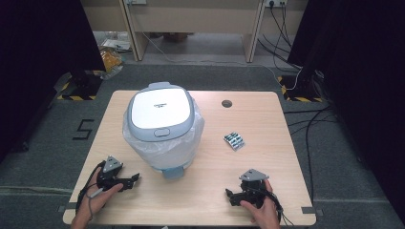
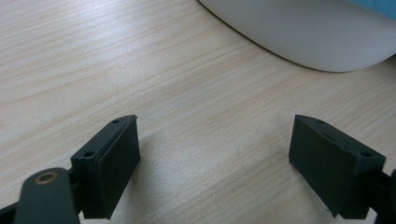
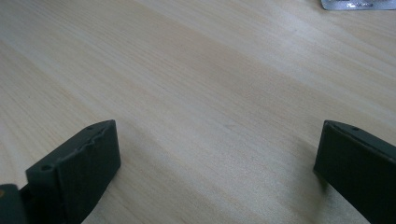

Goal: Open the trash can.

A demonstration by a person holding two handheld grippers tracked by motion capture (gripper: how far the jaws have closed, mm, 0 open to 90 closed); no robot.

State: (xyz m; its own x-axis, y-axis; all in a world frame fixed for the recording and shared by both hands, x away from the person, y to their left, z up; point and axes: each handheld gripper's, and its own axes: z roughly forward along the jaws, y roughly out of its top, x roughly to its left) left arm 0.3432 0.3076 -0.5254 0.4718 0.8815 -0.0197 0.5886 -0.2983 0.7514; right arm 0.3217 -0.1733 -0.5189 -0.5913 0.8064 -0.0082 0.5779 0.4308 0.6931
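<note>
Near edge of the surface (image 1: 200, 200): left hand (image 1: 98, 193) lies low at the front-left of the white bin (image 1: 162, 129), fingers wrapped round the left gripper (image 1: 136, 177), which points level toward the bin's base. Its jaws stand wide, bare wood between them, nothing held. In the left gripper view the bin's rounded white wall (image 2: 303, 32) sits just beyond the jaws, apart from them.

Right hand (image 1: 260, 210) rests at the front-right of the bin, well apart from it, cradling the right gripper (image 1: 228, 194), which points left. Jaws wide, nothing between.

Farther back: blister pack (image 1: 234, 140) lies flat on the surface to the right of the bin, near it, untouched. Its edge shows at the top of the right gripper view (image 3: 357, 3).

Bin stands upright, lid shut, liner bag bunched under the lid rim.
</note>
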